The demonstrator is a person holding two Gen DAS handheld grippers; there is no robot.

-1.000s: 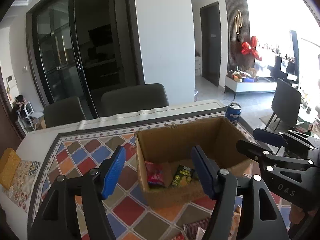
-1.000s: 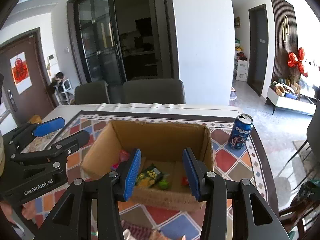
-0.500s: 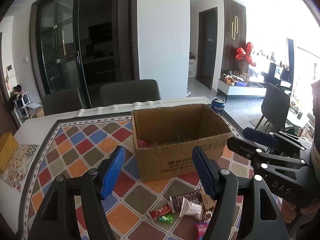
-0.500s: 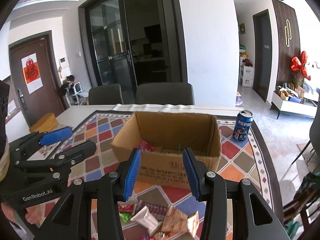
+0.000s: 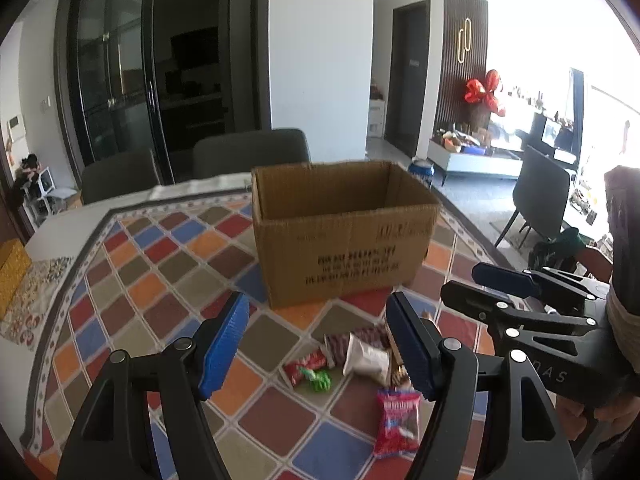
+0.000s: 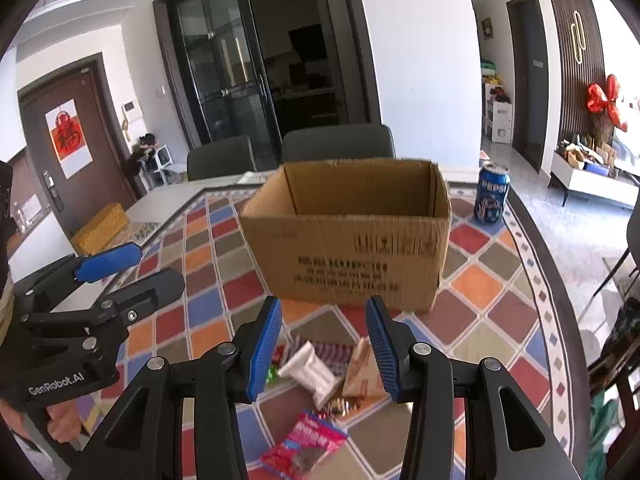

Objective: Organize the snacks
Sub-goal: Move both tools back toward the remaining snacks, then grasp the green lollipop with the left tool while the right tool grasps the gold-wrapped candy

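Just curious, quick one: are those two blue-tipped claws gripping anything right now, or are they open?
Left gripper: open, holding nothing, above the loose snack packets.
Right gripper: open, holding nothing, in front of the cardboard box.

Black hand-held gripper (image 5: 318, 344) frames, ribbed blue pads (image 5: 222, 350), silver screws, "GenRobot.AI" lettering, perhaps a dark sleeve (image 5: 624, 264).

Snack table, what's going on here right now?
A person holds a gripper in each hand over a patterned tablecloth. The left gripper and right gripper are both open and empty, hovering above a small pile of snack packets on the near side of an open cardboard box. A red packet lies nearest the cameras. A soda can stands beside the box. Nothing is gripped yet.
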